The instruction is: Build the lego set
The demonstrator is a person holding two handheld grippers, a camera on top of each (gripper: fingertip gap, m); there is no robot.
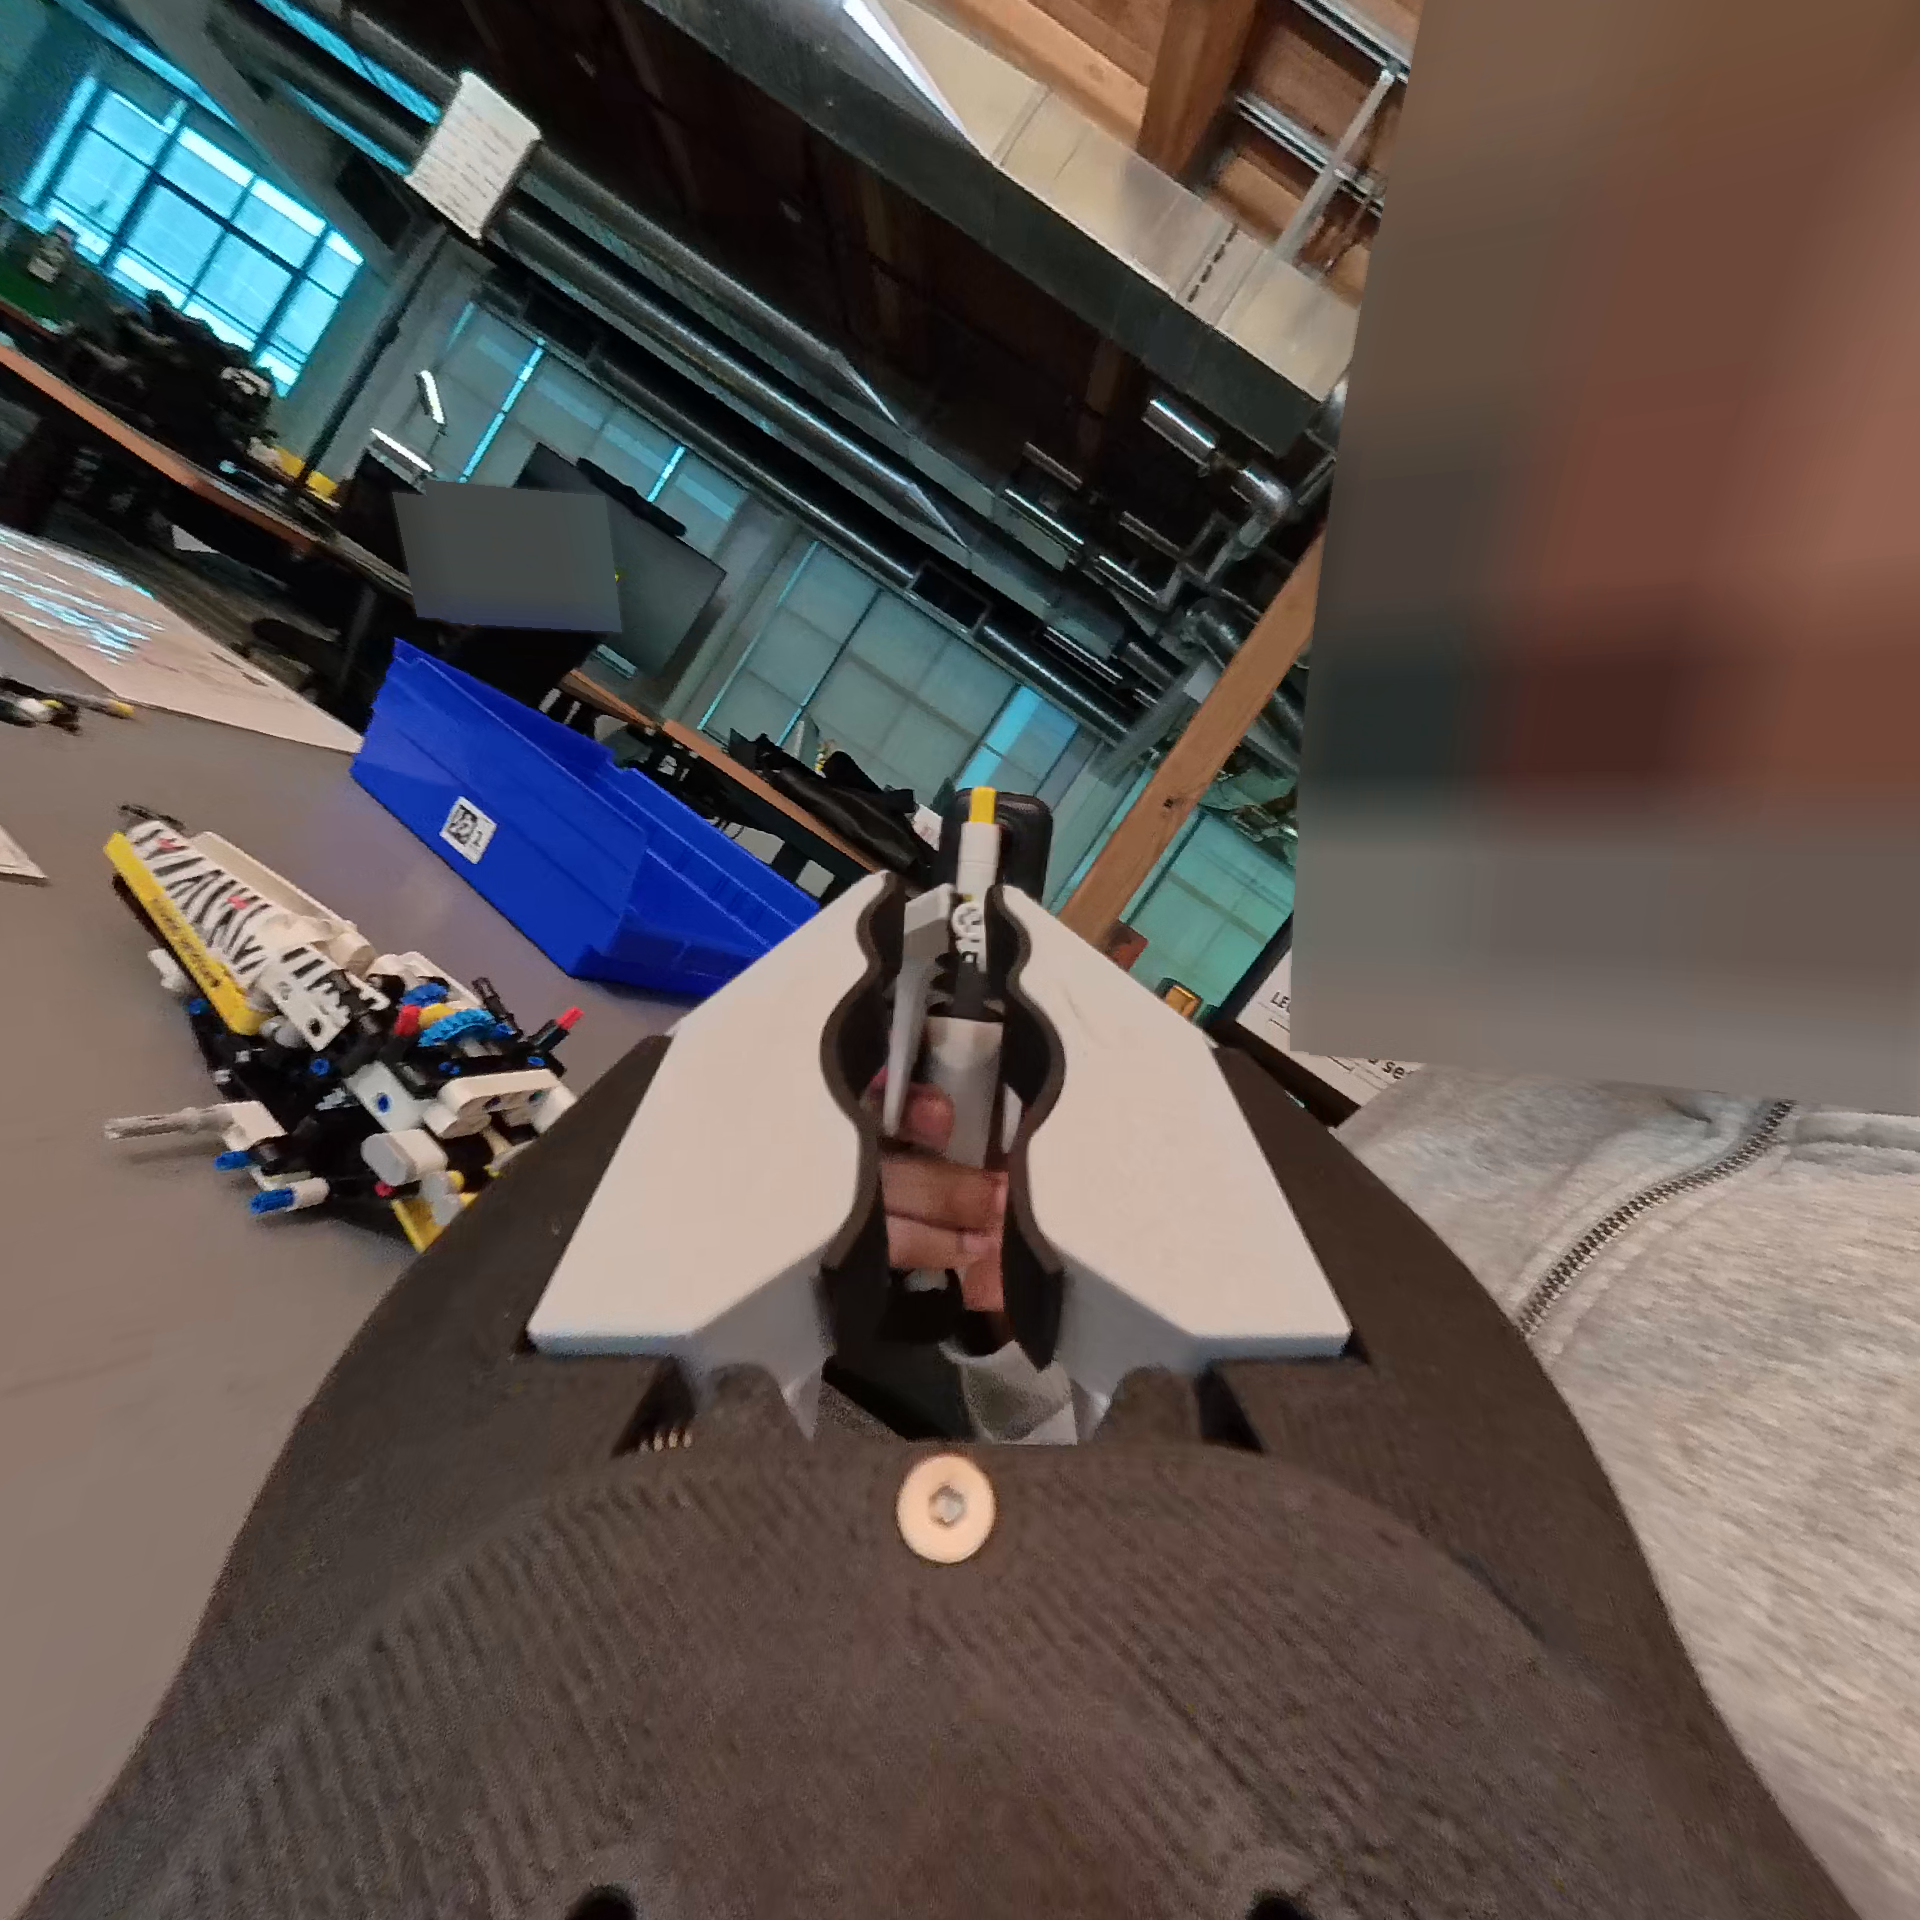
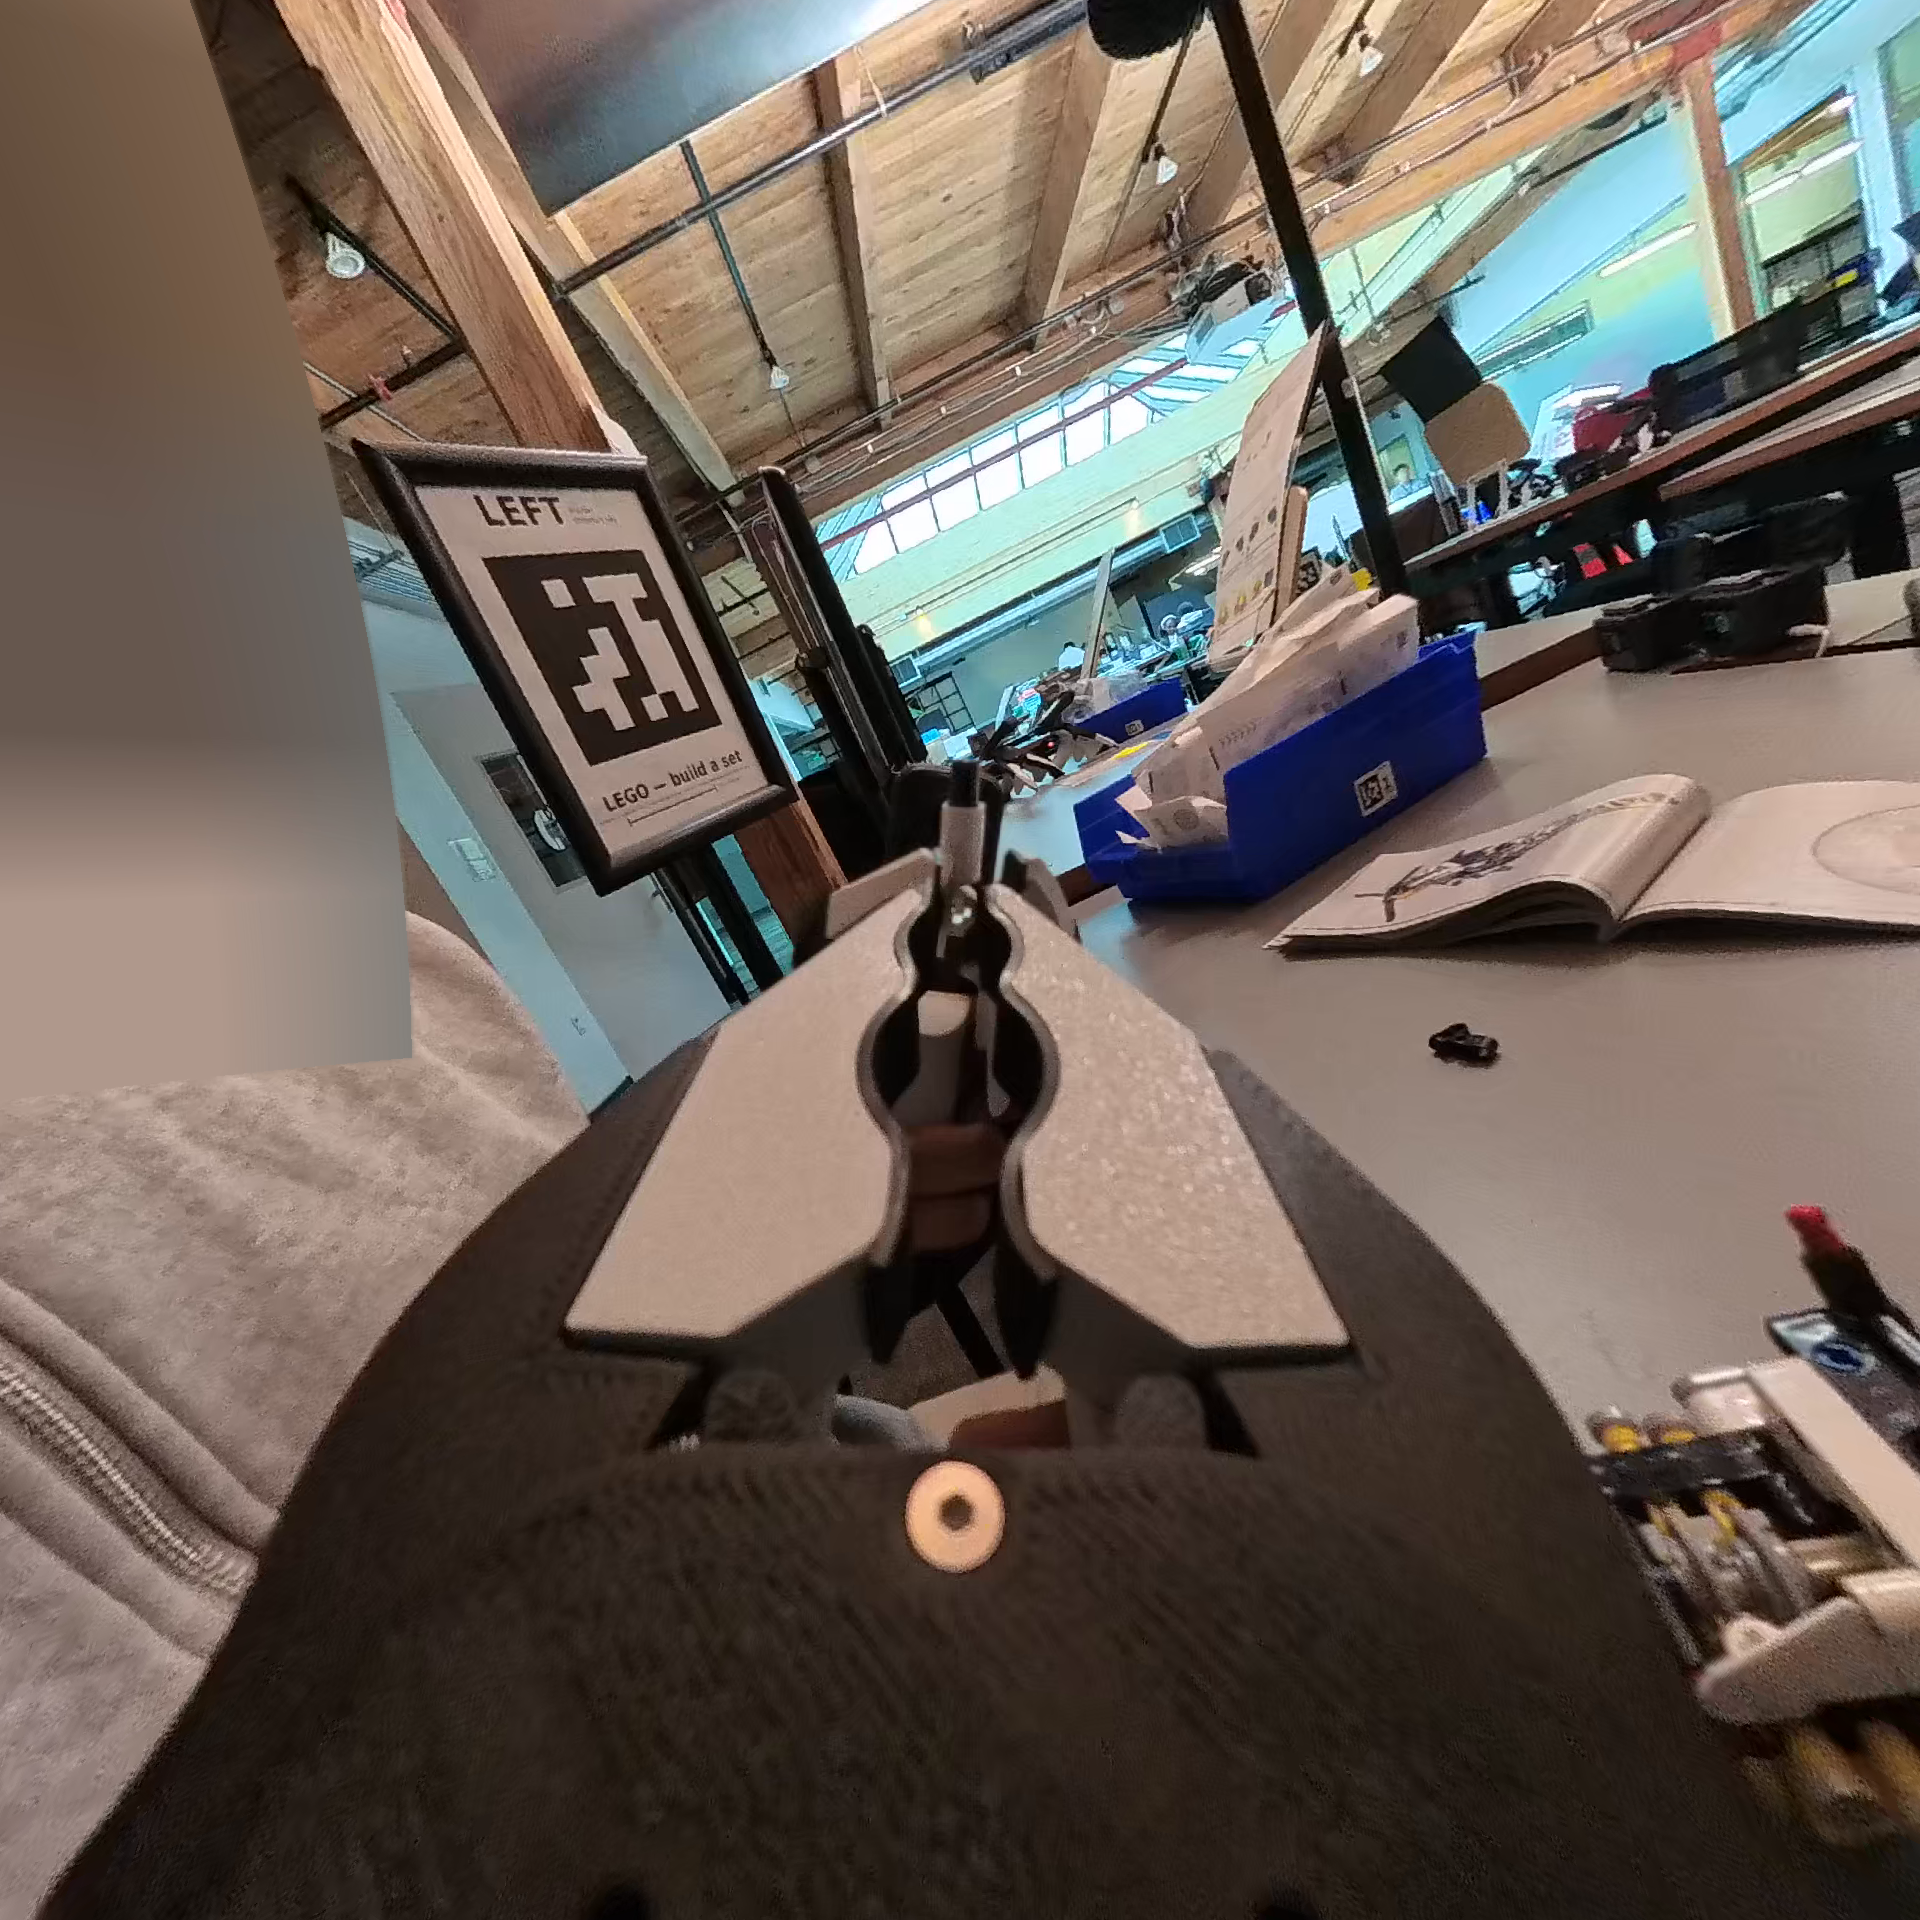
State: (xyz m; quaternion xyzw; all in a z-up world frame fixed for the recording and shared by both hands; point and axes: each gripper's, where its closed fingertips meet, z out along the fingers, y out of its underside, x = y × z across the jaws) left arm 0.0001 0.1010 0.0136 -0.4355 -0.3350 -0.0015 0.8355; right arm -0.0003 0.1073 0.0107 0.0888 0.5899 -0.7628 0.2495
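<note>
Between both grippers, raised above the grey table (image 2: pixel 1455 1091) and facing each other, a small white-and-black lego assembly (image 1: pixel 961 997) is pinched: left gripper (image 1: pixel 951 914) and right gripper (image 2: pixel 961 883) each close on it. Zebra-striped lego model (image 1: pixel 312 1018) lies far left beside a blue bin (image 1: pixel 561 842).

A large workshop hall with a timber-beamed ceiling (image 2: pixel 935 239), thick wooden posts (image 2: pixel 468 260), metal ducts (image 1: pixel 831 343) and tall gridded windows (image 1: pixel 197 239) letting in bluish daylight; long grey tables (image 2: pixel 1455 1143) stand under small hanging lamps (image 2: pixel 777 376)
</note>
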